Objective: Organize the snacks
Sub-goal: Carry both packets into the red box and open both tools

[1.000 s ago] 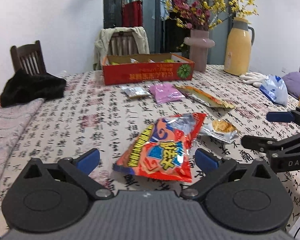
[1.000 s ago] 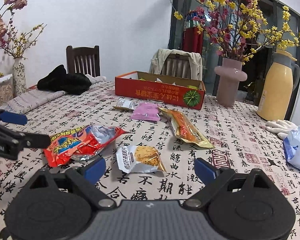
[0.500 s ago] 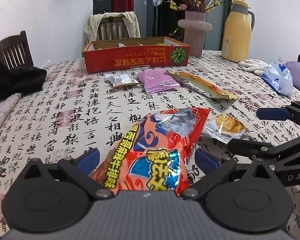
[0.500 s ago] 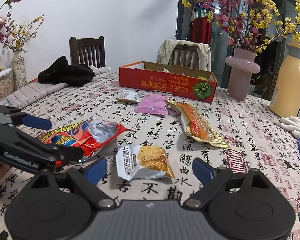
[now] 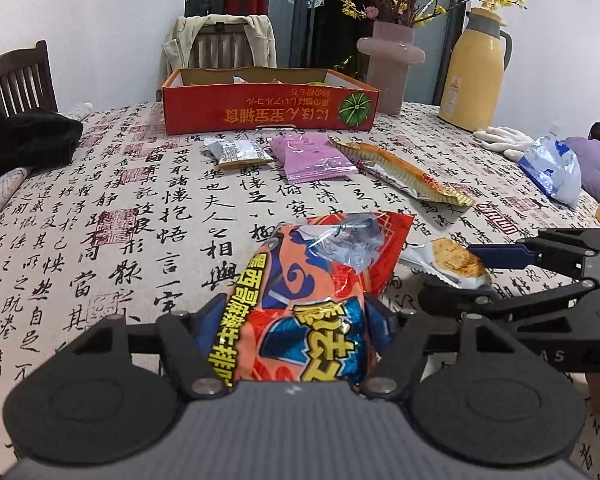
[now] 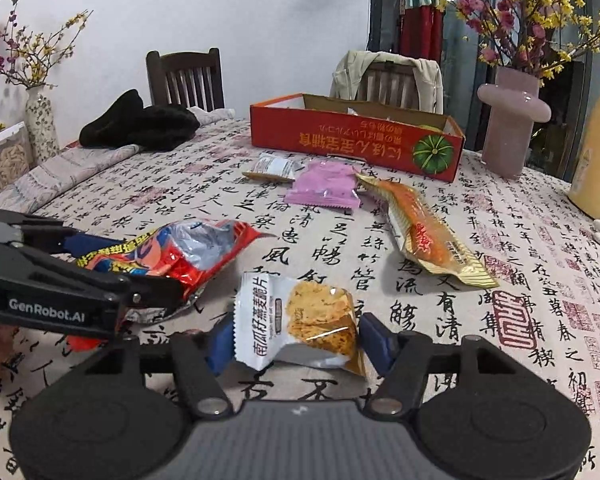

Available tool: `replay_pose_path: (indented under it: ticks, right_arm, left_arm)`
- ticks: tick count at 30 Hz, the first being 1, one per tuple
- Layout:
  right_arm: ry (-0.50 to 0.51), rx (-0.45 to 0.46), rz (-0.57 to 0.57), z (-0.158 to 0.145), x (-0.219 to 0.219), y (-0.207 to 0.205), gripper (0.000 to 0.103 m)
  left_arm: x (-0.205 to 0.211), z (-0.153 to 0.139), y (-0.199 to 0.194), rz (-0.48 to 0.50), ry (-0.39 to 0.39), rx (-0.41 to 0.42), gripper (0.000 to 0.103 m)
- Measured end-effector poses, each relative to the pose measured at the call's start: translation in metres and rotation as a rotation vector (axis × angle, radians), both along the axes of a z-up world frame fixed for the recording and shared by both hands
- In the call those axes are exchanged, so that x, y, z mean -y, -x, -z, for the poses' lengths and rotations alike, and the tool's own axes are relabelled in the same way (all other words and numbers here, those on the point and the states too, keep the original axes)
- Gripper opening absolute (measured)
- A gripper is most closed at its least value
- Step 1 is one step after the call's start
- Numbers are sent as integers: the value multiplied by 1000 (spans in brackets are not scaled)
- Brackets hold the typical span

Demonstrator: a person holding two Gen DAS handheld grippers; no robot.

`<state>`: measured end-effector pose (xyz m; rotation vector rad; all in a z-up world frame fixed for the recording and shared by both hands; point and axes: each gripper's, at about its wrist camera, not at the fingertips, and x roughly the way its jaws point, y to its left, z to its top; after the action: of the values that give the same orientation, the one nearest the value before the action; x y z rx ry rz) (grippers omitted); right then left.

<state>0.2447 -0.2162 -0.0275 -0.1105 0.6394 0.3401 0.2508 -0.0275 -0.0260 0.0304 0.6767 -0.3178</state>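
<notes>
- The left claw (image 5: 290, 330) has just been closing; its blue pads now press both sides of the red-and-orange snack bag (image 5: 320, 280), so it grips that bag at the near end.
- That bag is glossy, crinkled foil with big yellow and blue characters and a clear silvery patch toward its far end; it lies on the desk (image 5: 140, 208) at about 6 o'clock in the left wrist view, its far end pointing to 1 o'clock.
- The right claw (image 6: 296, 340) has also just been closing, and its pads sit against the two sides of the small cracker packet (image 6: 300, 320), holding it.
- The packet is white with dark characters on its left half and a clear window showing a golden, crumbly cracker on the right; it rests on the desk at 6 o'clock in the right wrist view, just right of the red bag.
- Farther back, around 12 o'clock, lie a small silver packet (image 5: 236, 152), a pink packet (image 5: 312, 158) and a long orange-and-gold packet (image 5: 404, 176), the last two touching.
- The red cardboard box (image 5: 268, 110) stands behind them, open-topped, its printing upside down, with a green pumpkin mark; a few wrappers show inside, too hidden to name.
- At 3 o'clock a blue-and-white plastic bag (image 5: 552, 170) lies near the desk edge.
</notes>
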Motion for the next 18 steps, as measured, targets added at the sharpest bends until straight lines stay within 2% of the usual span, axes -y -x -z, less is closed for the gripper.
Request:
replay_pose_path:
  ticks: [5,18]
  right_arm:
    - [-15,11,5,-6,6,10,46]
    - [-35,79,18,-28,22,50,44]
  left_arm:
    - [0,-5,14,6,13,1,68]
    - [-3,-37,54,-23,29,83,68]
